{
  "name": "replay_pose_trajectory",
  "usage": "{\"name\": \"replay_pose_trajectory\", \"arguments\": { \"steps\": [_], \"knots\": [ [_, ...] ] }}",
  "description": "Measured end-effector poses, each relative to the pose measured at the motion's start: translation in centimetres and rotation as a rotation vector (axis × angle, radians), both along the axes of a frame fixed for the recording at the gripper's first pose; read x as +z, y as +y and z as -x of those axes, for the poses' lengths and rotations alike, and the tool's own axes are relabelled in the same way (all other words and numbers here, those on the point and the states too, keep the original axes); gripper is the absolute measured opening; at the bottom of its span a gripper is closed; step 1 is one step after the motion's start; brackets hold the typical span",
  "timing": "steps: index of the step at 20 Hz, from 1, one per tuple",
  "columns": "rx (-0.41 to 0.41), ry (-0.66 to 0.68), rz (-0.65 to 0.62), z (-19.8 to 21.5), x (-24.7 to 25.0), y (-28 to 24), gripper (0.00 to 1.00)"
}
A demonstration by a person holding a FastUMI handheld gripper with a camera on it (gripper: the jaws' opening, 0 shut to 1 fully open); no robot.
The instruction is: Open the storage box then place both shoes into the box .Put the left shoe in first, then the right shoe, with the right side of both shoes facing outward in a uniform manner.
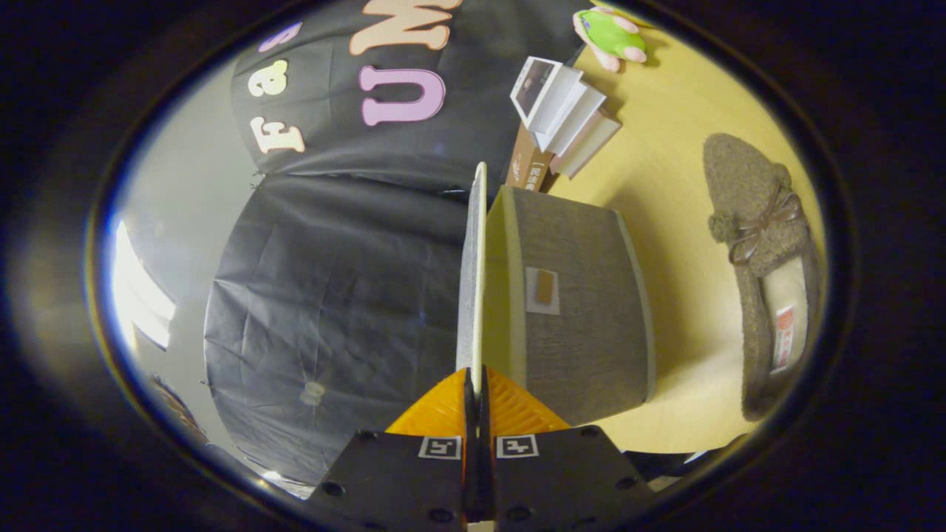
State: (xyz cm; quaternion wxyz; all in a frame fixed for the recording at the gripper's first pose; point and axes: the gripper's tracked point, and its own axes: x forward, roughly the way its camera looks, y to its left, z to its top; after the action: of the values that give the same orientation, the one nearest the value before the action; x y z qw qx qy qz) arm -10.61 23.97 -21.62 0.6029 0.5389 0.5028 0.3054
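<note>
The gripper [477, 388] is rolled onto its side, so the tabletop [680, 148] stands like a wall next to the box. Its two fingers are pressed together on the thin edge of the lid [473, 295], which runs straight out ahead of them as a pale, narrow slab seen edge-on. Both fingers bear on it, one on each face.

The lid stands apart from the body of the storage box [576, 310], a grey fabric-covered box with a small label patch on the side that faces the camera. A narrow gap shows between the lid and the box's pale rim (how far the lid has swung cannot be told from this angle). The box rests on the yellow wooden tabletop, just beyond the fingers.

One shoe [768, 273], a fuzzy brown slipper with a small bow and a light lining, lies on the tabletop well apart from the box, near the table's edge, with bare wood between them.

Beyond the box, towards the far part of the tabletop, a few books [565, 118] lean together, touching one another. Further off lies a green and pink soft toy [610, 35].
</note>
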Motion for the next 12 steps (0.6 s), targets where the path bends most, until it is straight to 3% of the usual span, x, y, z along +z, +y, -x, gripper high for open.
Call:
{"name": "replay_pose_trajectory", "arguments": {
  "steps": [12],
  "knots": [
    [0.072, -0.234, 0.039, -0.8, 9.9, 6.3, 0.04]
  ]
}}
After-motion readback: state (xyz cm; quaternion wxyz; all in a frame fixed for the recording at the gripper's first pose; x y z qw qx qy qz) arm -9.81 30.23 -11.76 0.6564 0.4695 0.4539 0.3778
